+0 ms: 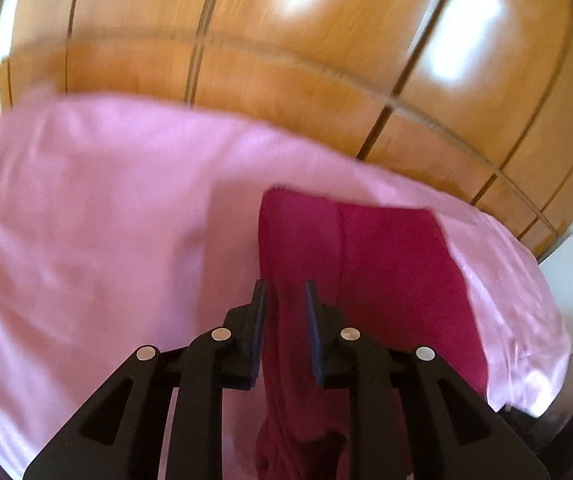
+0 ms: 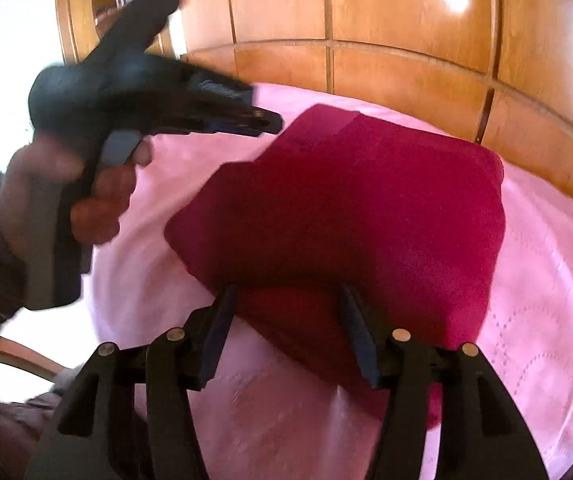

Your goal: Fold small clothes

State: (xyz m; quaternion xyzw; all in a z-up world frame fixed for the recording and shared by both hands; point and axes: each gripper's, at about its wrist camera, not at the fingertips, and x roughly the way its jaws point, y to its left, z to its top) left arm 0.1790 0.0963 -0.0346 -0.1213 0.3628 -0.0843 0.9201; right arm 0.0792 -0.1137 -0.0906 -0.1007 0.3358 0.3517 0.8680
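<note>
Dark red garment [image 2: 350, 208] is lying folded on the pink bedspread [image 2: 546, 280], near its far edge by the wooden headboard [image 2: 406, 72]. Right gripper [image 2: 286, 332] is hovering over its near edge, jaws approx half open, gripping nothing. Left gripper [image 1: 286, 320] is standing narrowly open w/ a fold of cloth between the jaws; can't tell if it's pinching.

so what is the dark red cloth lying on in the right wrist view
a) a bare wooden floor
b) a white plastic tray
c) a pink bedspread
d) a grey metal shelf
c: the dark red cloth lies spread on the pink bedspread, which shows around its edges, with the wooden panelled headboard rising behind the bed.
</note>
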